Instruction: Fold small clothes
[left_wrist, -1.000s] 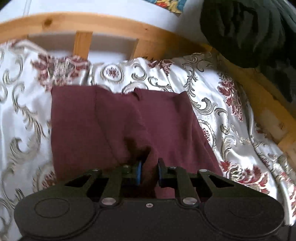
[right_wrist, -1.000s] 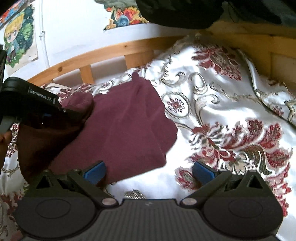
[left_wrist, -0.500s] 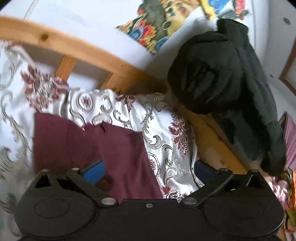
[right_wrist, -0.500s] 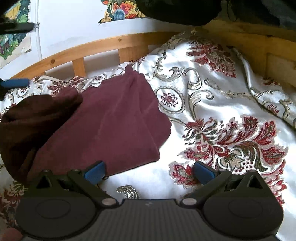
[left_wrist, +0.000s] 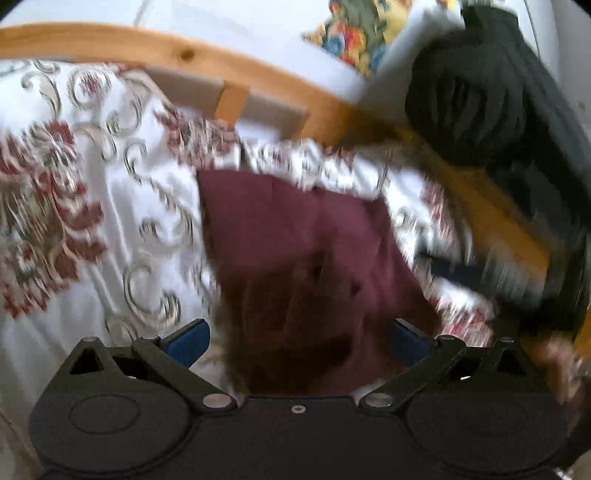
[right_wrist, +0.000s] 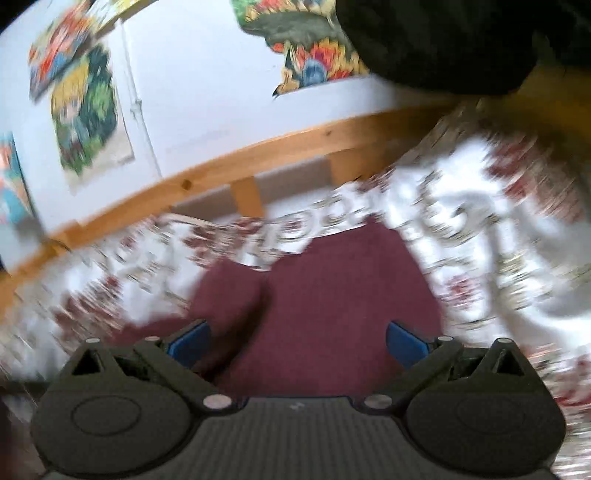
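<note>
A maroon garment (left_wrist: 295, 251) lies folded on the white floral bedspread (left_wrist: 110, 221). Its near end is bunched between the fingers of my left gripper (left_wrist: 295, 339), which is open and empty. In the right wrist view the same garment (right_wrist: 332, 295) lies flat just ahead of my right gripper (right_wrist: 297, 341), which is open and empty over its near edge. The right gripper shows blurred at the right of the left wrist view (left_wrist: 480, 273). Both views are motion-blurred.
A wooden bed rail (left_wrist: 221, 70) runs along the far side, and it also shows in the right wrist view (right_wrist: 258, 162). Dark clothing (left_wrist: 498, 92) hangs over the rail at the right. Posters (right_wrist: 88, 110) hang on the white wall.
My left gripper opened and let go of the garment, then swung back over it. My right gripper moved left and forward over the garment, staying open.
</note>
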